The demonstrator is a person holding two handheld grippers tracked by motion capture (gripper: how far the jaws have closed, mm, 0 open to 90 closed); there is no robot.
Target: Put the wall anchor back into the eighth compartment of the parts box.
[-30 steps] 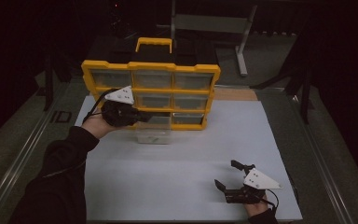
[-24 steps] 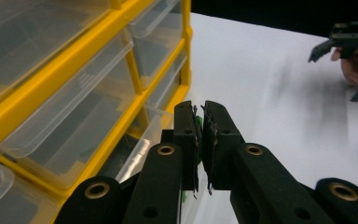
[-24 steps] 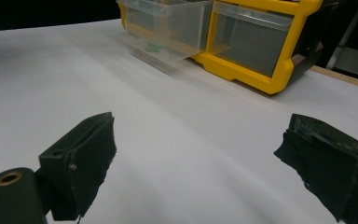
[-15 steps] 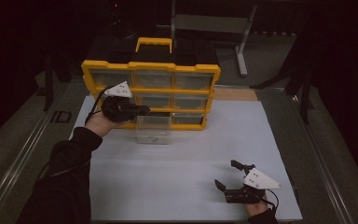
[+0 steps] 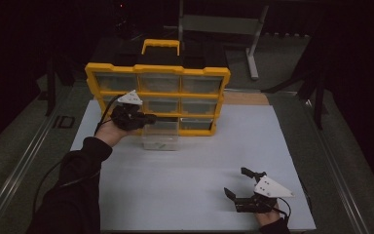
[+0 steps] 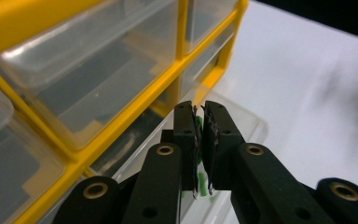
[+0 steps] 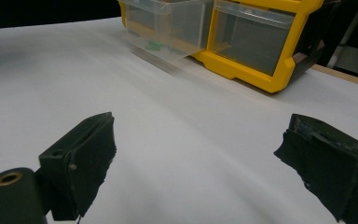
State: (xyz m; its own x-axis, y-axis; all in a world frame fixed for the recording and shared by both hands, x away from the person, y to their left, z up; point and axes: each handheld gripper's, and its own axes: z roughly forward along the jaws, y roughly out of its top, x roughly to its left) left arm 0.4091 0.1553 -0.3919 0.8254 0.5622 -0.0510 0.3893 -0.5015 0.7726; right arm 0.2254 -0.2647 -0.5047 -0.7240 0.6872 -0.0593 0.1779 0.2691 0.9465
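Over the pulled-out clear drawer (image 5: 160,139), left gripper (image 5: 148,118) has sunk lower.

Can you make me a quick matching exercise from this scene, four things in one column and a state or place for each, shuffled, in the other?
Things:
1. left gripper
2. right gripper
3. clear drawer
4. yellow handle

States or places:
A. pulled out onto the white table
B. jaws wide apart
C. on top of the organizer
D. jaws shut, above the drawer

Pairs: 1-D, 2-B, 3-A, 4-C
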